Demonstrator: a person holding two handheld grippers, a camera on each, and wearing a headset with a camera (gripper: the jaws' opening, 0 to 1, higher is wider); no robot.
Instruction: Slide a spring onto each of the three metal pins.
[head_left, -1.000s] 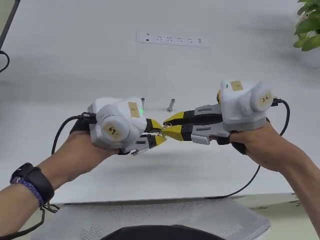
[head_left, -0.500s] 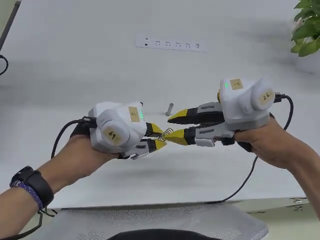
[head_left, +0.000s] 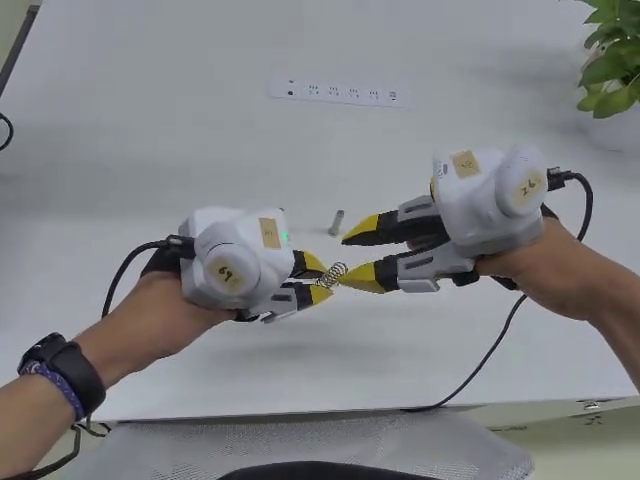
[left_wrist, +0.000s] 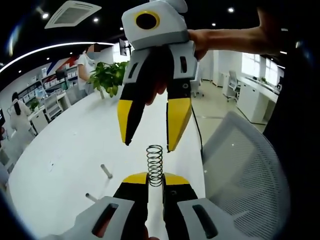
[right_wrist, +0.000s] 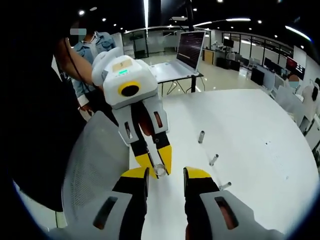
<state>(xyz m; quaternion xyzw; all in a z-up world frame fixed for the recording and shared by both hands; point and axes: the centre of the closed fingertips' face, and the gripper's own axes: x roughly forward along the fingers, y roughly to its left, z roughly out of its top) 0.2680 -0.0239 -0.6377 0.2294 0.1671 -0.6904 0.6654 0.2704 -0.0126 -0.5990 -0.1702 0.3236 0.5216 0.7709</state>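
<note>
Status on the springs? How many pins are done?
Done: nothing yet; the three metal pins lying on the white table look bare. In hand: the left gripper is shut on one spring, with the open right gripper facing it. Left: all three pins.

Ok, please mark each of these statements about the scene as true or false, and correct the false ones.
1. The left gripper is shut on a spring. True.
2. The right gripper is also shut on the spring. False: its jaws stand apart, pointing at the spring's free end.
3. Three metal pins are on the white table. True.
4. The power strip lies between the person and the grippers. False: it lies beyond the grippers, on the far part of the table.
</note>
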